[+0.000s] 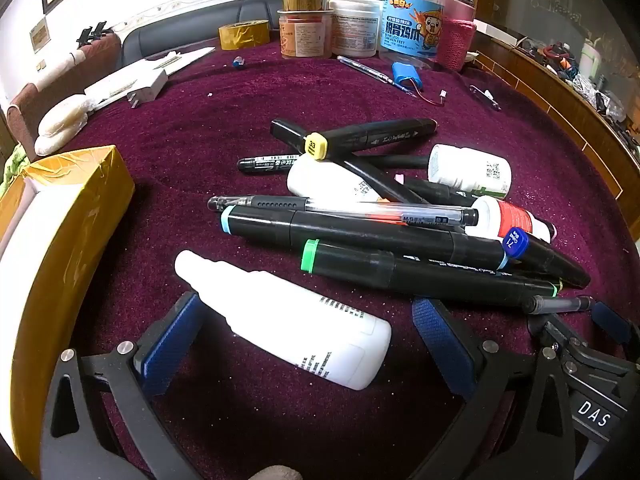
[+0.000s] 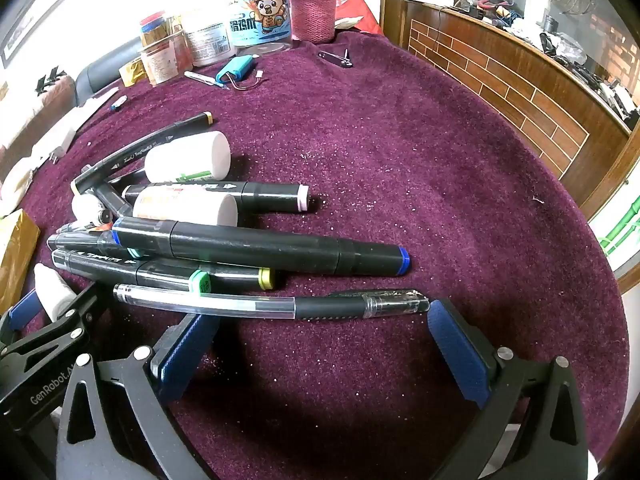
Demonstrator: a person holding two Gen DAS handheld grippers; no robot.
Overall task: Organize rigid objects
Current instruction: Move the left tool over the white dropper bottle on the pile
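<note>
Purple velvet cloth (image 1: 208, 136) covers the table, and the clutter to be sorted sits in a loose pile toward its middle: black markers, two gel pens and several small white bottles. Nearest the left gripper (image 1: 304, 344) lies a white squeeze bottle (image 1: 288, 320), its long axis running slantwise from the nozzle at far left to the base at near right, so that it crosses the gap between the wide-spread fingers and touches neither pad; these tongs grip nothing. The right gripper (image 2: 324, 344) is likewise spread wide and empty, and just beyond its fingertips lies a clear gel pen (image 2: 272, 302), set almost crosswise to the fingers, its capped end near the right pad. I judge each hand to have its own nearest piece, the left the bottle and the right the pen. Only the left view shows the yellow taped box (image 1: 64, 224) by the table's left edge, a likely place for sorted things, and the yellow-capped marker (image 1: 352, 136) atop the pile; only the right view shows the pink-ended marker (image 2: 240, 196) and the bare cloth toward the right edge.
</note>
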